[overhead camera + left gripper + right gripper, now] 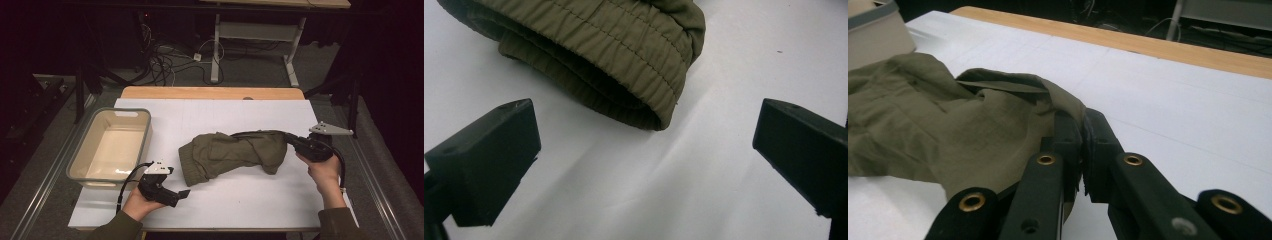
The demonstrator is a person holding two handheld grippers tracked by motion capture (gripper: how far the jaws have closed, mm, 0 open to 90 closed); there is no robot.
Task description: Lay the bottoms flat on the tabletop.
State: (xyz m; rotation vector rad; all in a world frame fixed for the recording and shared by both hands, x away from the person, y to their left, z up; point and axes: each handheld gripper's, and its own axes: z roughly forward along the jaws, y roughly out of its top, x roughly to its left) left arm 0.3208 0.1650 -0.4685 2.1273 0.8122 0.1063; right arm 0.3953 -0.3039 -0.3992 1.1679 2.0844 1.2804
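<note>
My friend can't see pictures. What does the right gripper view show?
The right gripper's two black jaws are pinched shut on an edge of a crumpled olive-green cloth garment lying on a white table cover. A beige plastic tub's corner sits at the far left, and a wooden table edge runs behind.

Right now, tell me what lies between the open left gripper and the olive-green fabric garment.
Bare white tabletop, seen in the left gripper view.

bin [80, 150] left of garment [235, 150] — on table [260, 200]
</note>
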